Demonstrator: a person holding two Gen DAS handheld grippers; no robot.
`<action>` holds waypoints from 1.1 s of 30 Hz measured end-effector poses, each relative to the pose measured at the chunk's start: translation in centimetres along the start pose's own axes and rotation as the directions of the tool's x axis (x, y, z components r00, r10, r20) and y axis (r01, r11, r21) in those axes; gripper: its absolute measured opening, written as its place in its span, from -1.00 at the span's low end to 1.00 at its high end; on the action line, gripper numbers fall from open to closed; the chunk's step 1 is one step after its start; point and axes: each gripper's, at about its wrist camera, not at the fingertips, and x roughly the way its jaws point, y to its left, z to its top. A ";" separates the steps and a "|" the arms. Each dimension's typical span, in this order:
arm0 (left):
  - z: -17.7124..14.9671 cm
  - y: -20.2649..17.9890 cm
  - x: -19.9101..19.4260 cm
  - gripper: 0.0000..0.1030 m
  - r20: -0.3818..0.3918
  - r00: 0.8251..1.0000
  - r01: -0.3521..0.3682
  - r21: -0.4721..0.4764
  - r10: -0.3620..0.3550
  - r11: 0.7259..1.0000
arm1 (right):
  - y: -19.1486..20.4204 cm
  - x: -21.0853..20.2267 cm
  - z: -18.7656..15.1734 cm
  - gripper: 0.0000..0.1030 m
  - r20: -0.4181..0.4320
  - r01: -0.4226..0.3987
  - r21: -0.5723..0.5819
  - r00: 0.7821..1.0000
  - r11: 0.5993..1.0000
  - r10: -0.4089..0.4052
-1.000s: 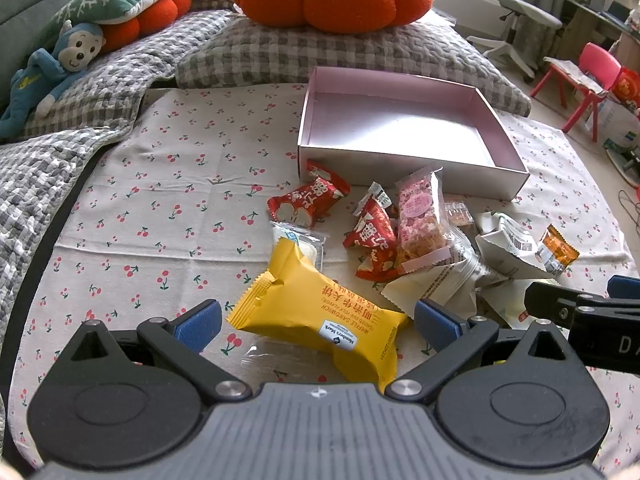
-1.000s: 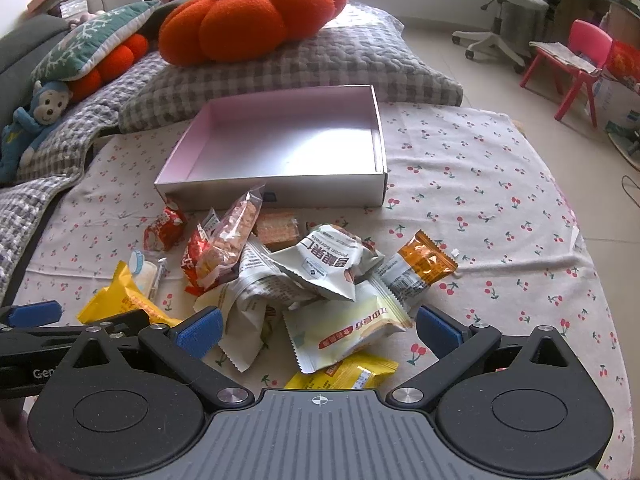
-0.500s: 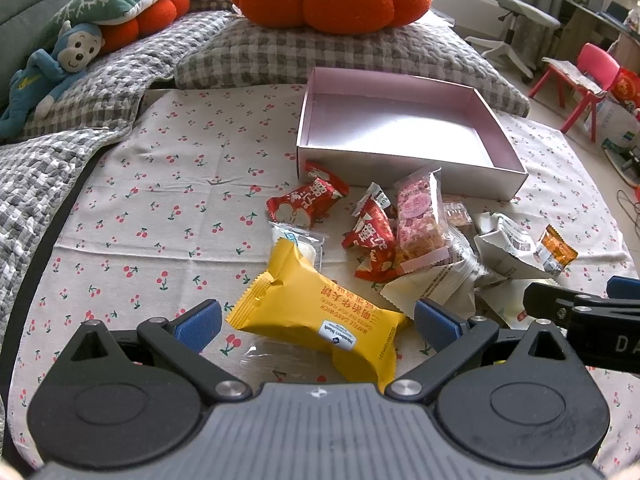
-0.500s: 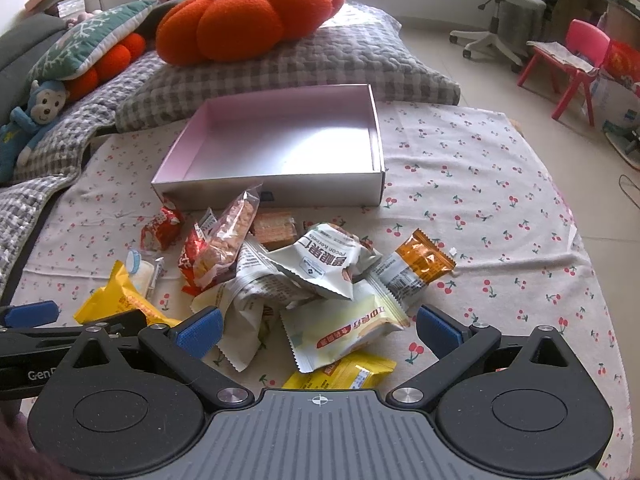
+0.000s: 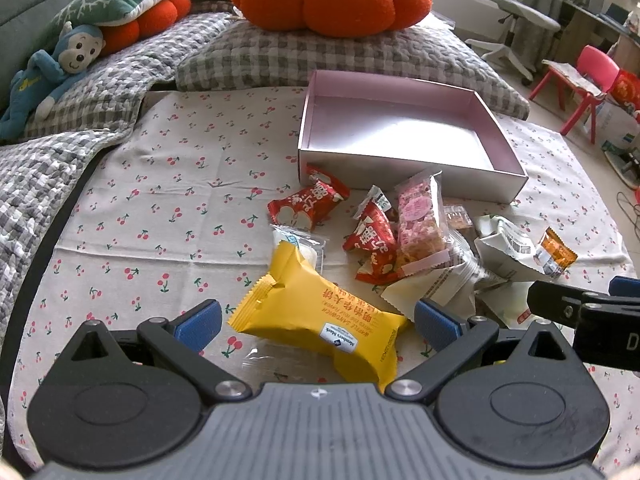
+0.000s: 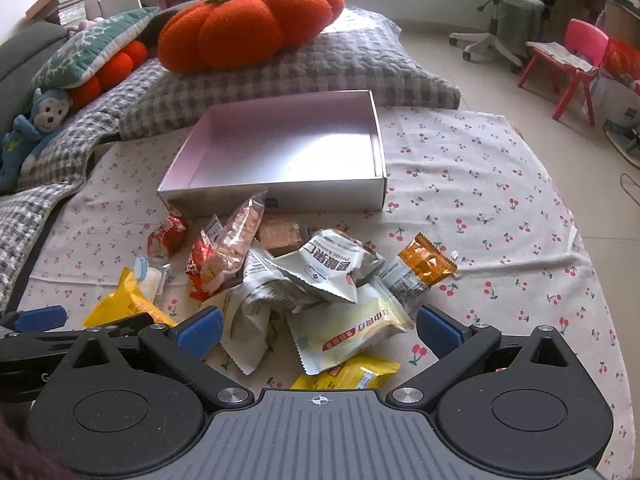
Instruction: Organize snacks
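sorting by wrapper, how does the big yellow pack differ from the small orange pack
The yellow pack is larger and puffy; the orange pack is small and flat. The yellow pack lies alone nearest the left gripper; the orange pack sits at the pile's right edge. Both lie outside the box.

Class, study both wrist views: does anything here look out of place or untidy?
Yes. The pink box has nothing in it, while the snack packets lie heaped and overlapping on the cherry-print cloth in front of it. The yellow packet lies askew between the open left gripper's fingers.
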 end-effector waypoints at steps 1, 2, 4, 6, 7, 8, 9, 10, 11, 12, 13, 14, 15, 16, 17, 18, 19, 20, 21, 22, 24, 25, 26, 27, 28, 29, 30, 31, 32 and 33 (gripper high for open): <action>0.0 0.0 0.0 0.99 0.001 1.000 0.000 0.000 0.000 1.000 | 0.0 0.0 0.0 1.00 0.000 0.000 0.000 1.000 1.000 0.000; 0.0 0.0 0.0 0.99 0.003 1.000 0.000 0.000 0.000 1.000 | 0.0 0.0 0.0 1.00 -0.001 -0.001 -0.001 1.000 1.000 0.001; 0.1 -0.1 0.0 0.99 0.004 1.000 0.001 0.000 -0.001 1.000 | -0.1 0.0 0.0 1.00 -0.001 -0.007 0.003 1.000 1.000 0.007; 0.1 -0.1 -0.1 0.99 0.008 1.000 0.006 0.005 -0.006 1.000 | -0.2 0.0 0.1 1.00 -0.004 -0.018 0.015 1.000 1.000 0.018; 0.2 -0.1 -0.1 0.99 0.011 1.000 0.005 0.008 -0.005 1.000 | -0.3 0.1 0.2 1.00 -0.013 -0.025 0.024 1.000 0.999 0.025; 0.2 -0.2 -0.1 0.99 0.014 1.000 0.003 0.013 -0.003 1.000 | -0.4 0.1 0.2 1.00 -0.023 -0.034 0.035 0.999 0.999 0.035; 0.2 -0.1 -0.1 0.99 0.017 1.000 -0.001 0.013 0.000 1.000 | -0.6 0.2 0.2 1.00 -0.029 -0.041 0.044 0.999 0.998 0.042; 0.2 -0.1 0.0 0.99 0.019 1.000 -0.003 0.010 0.002 1.000 | -0.7 0.3 0.2 1.00 -0.034 -0.046 0.055 0.998 0.997 0.048; 0.2 0.0 0.0 0.99 0.021 1.000 -0.002 0.007 0.001 1.000 | -0.9 0.3 0.2 1.00 -0.036 -0.049 0.063 0.998 0.997 0.051; 0.2 0.1 0.0 0.99 0.021 1.000 0.001 0.002 -0.001 1.000 | -1.0 0.3 0.2 1.00 -0.032 -0.052 0.071 0.998 0.996 0.055; 0.2 0.1 0.0 0.99 0.022 1.000 0.003 -0.002 -0.003 1.000 | -1.2 0.2 0.1 1.00 -0.022 -0.059 0.079 0.998 0.995 0.061; 0.3 0.2 0.0 0.99 0.023 1.000 0.006 -0.005 -0.006 1.000 | -1.3 0.2 0.1 1.00 -0.014 -0.072 0.084 0.997 0.994 0.073; 0.3 0.3 0.0 0.99 0.025 1.000 0.008 -0.006 -0.008 1.000 | -1.3 0.1 0.1 1.00 -0.010 -0.082 0.085 0.996 0.993 0.083; 0.4 0.3 -0.1 0.99 0.027 1.000 0.009 -0.005 -0.009 1.000 | -1.3 0.0 0.1 1.00 -0.006 -0.089 0.085 0.996 0.992 0.090; 0.4 0.4 -0.1 0.99 0.030 1.000 0.010 -0.002 -0.010 1.000 | -1.3 -0.1 0.1 1.00 -0.002 -0.089 0.080 0.996 0.993 0.089; 0.5 0.5 0.0 0.99 0.030 0.999 0.012 0.002 -0.012 1.000 | -1.3 -0.1 0.2 1.00 0.001 -0.084 0.075 0.996 0.994 0.084; 0.6 0.6 0.0 0.99 0.030 0.999 0.016 0.005 -0.017 1.000 | -1.2 -0.2 0.2 1.00 0.003 -0.074 0.068 0.997 0.995 0.074; 0.6 0.8 0.2 0.99 0.027 0.999 0.024 0.011 -0.024 1.000 | -1.1 -0.2 0.3 1.00 0.002 -0.064 0.058 0.998 0.996 0.064; 0.7 1.0 0.3 0.99 0.022 0.999 0.032 0.019 -0.033 0.999 | -1.1 -0.1 0.5 1.00 0.001 -0.058 0.051 0.998 0.997 0.058; 0.8 1.1 0.5 0.99 0.015 0.999 0.040 0.024 -0.040 0.999 | -1.0 -0.1 0.6 1.00 -0.001 -0.050 0.044 0.999 0.998 0.050; 1.1 1.7 1.0 0.97 -0.002 0.998 0.063 0.017 -0.063 0.998 | -1.0 0.0 0.7 1.00 -0.013 -0.061 0.033 0.998 0.998 0.061; 1.2 2.0 1.1 0.96 -0.008 0.997 0.078 0.008 -0.078 0.997 | -1.0 0.0 0.8 1.00 -0.009 -0.061 0.034 0.998 0.998 0.062; 1.4 2.3 1.3 0.96 -0.014 0.996 0.091 -0.001 -0.091 0.996 | -0.9 0.0 0.9 1.00 -0.002 -0.057 0.028 0.998 0.998 0.057; 1.6 2.8 1.6 0.96 -0.018 0.995 0.100 -0.014 -0.100 0.995 | -0.7 0.1 1.1 1.00 0.002 -0.055 0.013 0.998 0.998 0.055; 1.7 3.1 1.7 0.96 -0.018 0.994 0.108 -0.025 -0.108 0.994 | -0.5 0.1 1.3 1.00 0.013 -0.054 -0.005 0.998 0.999 0.055; 1.9 3.4 1.8 0.96 -0.018 0.993 0.118 -0.036 -0.119 0.992 | -0.4 0.1 1.6 1.00 0.024 -0.052 -0.016 0.998 0.999 0.052; 2.1 4.0 2.1 0.95 -0.020 0.991 0.129 -0.052 -0.131 0.990 | -0.4 0.3 1.9 1.00 0.029 -0.053 -0.022 0.998 0.998 0.053; 2.3 4.4 2.3 0.92 -0.021 0.990 0.139 -0.065 -0.140 0.988 | -0.4 0.5 2.2 1.00 0.032 -0.058 -0.023 0.998 0.998 0.058; 2.4 4.7 2.4 0.88 -0.019 0.988 0.151 -0.078 -0.153 0.985 | -0.5 0.8 2.4 1.00 0.032 -0.056 -0.021 0.998 0.998 0.057; 2.6 5.2 2.7 0.87 -0.019 0.986 0.165 -0.095 -0.168 0.982 | -0.7 1.1 2.6 0.99 0.025 -0.044 -0.012 0.999 0.999 0.044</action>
